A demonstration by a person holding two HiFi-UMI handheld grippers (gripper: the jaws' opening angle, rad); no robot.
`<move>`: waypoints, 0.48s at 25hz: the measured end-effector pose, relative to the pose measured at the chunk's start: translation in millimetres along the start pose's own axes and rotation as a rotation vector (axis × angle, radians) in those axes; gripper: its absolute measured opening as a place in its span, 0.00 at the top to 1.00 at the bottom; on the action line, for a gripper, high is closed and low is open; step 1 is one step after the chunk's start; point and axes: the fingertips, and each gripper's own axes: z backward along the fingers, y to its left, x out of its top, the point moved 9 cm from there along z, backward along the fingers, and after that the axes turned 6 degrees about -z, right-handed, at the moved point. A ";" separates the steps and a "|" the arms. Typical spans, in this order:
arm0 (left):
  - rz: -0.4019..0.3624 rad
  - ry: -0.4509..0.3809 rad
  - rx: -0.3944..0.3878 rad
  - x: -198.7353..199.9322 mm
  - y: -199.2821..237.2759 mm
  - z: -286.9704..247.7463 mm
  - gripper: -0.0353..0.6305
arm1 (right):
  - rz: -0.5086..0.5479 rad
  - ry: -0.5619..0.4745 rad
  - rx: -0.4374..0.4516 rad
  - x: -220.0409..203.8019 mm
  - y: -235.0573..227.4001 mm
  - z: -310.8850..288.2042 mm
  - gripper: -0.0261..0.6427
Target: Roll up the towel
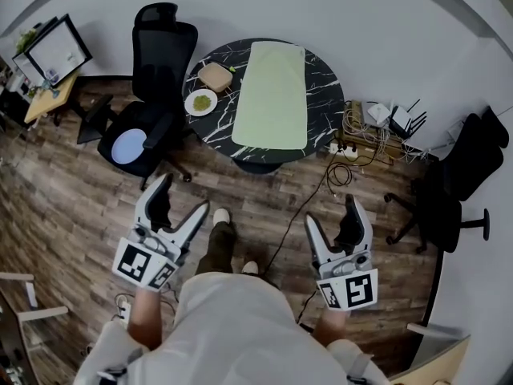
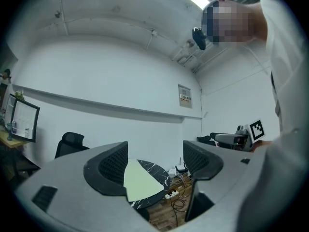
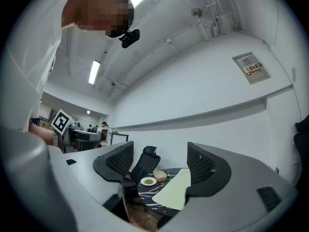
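Only the head view shows the whole towel (image 1: 272, 95): a pale green, smooth rectangle lying flat and unrolled across the round, black, white-veined marble tabletop (image 1: 324, 87) in the upper middle of the frame. One short end of the towel reaches the near rim. Left of it on the tabletop are a white plate (image 1: 200, 102) with something green on it and a tan, rounded-square box (image 1: 215, 76). A black mesh chair (image 1: 160, 54) stands at upper left, and cables (image 1: 353, 135) tangle on the wood-plank floor (image 1: 72, 207) at right.

The left gripper (image 1: 182, 199) and right gripper (image 1: 333, 215) sit low in that frame, well apart from the towel and the tabletop.

The left gripper view shows its ribbed black jaws apart with nothing between them. Far beyond the gap lies the near part of the towel (image 2: 140, 182) on the tabletop (image 2: 150, 168); the plate and box do not show here.

The right gripper view also shows its jaws apart and holding nothing. Beyond them are the towel (image 3: 175, 191), plate (image 3: 148, 181), box (image 3: 159, 176) and chair (image 3: 147, 159), with ceiling strip lights above.
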 end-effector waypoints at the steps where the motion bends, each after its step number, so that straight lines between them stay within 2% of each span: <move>1: 0.000 -0.001 -0.006 -1.0 2.4 -6.6 0.45 | 0.000 0.005 -0.001 -2.1 -2.9 -3.0 0.50; 6: 0.005 0.000 -0.042 -12.1 23.7 -45.4 0.45 | 0.008 0.014 -0.020 -11.5 -18.0 -32.2 0.50; 12: 0.032 0.005 -0.090 -22.8 74.2 -102.7 0.45 | 0.024 0.044 -0.044 -20.3 -33.8 -96.9 0.50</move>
